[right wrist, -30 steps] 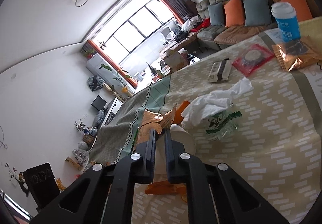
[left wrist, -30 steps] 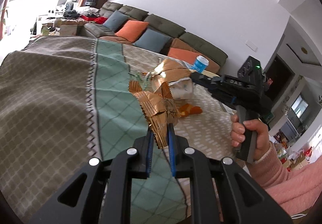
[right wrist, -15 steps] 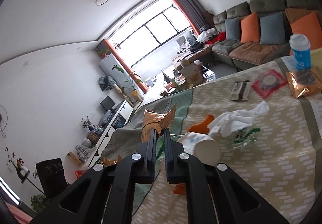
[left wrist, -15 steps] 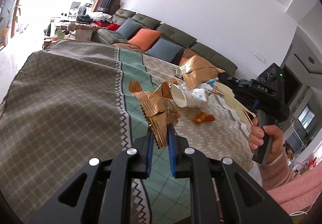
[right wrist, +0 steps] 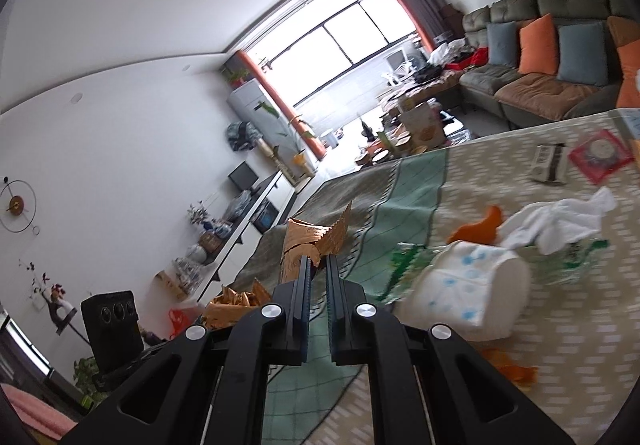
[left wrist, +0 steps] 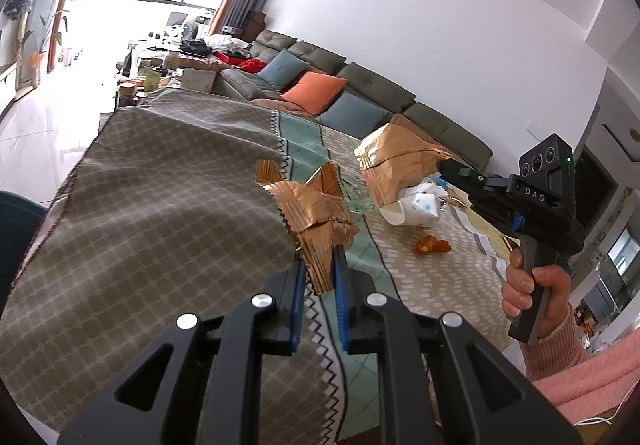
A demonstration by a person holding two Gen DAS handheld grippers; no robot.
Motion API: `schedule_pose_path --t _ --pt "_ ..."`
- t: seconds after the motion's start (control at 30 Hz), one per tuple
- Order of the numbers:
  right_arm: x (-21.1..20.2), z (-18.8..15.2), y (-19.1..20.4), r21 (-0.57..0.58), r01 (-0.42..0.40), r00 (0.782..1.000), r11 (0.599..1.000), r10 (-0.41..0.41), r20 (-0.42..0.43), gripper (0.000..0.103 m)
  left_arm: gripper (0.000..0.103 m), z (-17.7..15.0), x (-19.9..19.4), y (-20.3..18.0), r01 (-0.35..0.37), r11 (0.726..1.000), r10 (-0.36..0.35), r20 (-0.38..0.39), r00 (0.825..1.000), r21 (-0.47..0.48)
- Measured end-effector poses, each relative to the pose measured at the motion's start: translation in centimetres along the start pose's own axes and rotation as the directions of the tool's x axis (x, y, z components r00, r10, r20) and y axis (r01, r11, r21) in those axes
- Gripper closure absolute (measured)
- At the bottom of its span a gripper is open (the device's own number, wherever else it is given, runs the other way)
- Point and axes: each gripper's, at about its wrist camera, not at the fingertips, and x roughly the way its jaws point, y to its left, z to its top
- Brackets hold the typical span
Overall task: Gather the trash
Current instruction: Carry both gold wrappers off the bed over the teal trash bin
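My left gripper (left wrist: 318, 265) is shut on a crumpled copper foil wrapper (left wrist: 316, 213) and holds it above the patterned tablecloth. My right gripper (right wrist: 318, 265) is shut on a second copper foil bag (right wrist: 312, 241), which also shows in the left wrist view (left wrist: 396, 165), lifted off the table. On the cloth lie a tipped white paper cup (right wrist: 472, 285), a white tissue (right wrist: 560, 217), orange peel pieces (left wrist: 432, 245), and a green-edged clear wrapper (right wrist: 404, 257).
The table (left wrist: 140, 225) is covered by a brown, green and beige cloth. A small box (right wrist: 550, 163) and a red packet (right wrist: 600, 155) lie at its far side. A sofa (left wrist: 360, 101) with cushions stands behind. A dark bin edge (left wrist: 16, 213) shows at left.
Both grippers have risen and swung left with their foil wrappers; the right one has lifted its bag clear of the cup. The blue cup has left the right wrist view.
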Motion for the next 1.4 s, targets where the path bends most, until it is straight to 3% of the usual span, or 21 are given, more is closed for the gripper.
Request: schedule_pose_path --t 0.3,0.6,1.03,1.4 --pt "3.6 0.1 1.4 -0.013 -0.057 0.997 0.998 0.056 -0.058 0.096 0.088 -0.1 -2.5 1.9 -0.063 0.997 0.064 0.038 0.997 -0.035" --pt "7.7 0.1 4.3 -0.046 -0.129 0.986 0.991 0.123 -0.116 0.096 0.088 0.0 -6.1 4.8 -0.166 0.981 0.176 0.098 0.98 -0.096" --pt "14.0 -0.5 8.9 -0.079 -0.238 0.951 0.968 0.216 -0.22 0.096 0.088 -0.6 -11.6 9.7 -0.317 0.926 0.349 0.15 0.925 -0.204" --pt "18.4 -1.5 12.5 -0.108 -0.288 0.922 0.952 0.244 -0.301 0.096 0.088 -1.4 -13.7 14.0 -0.409 0.866 0.456 0.118 0.882 -0.288"
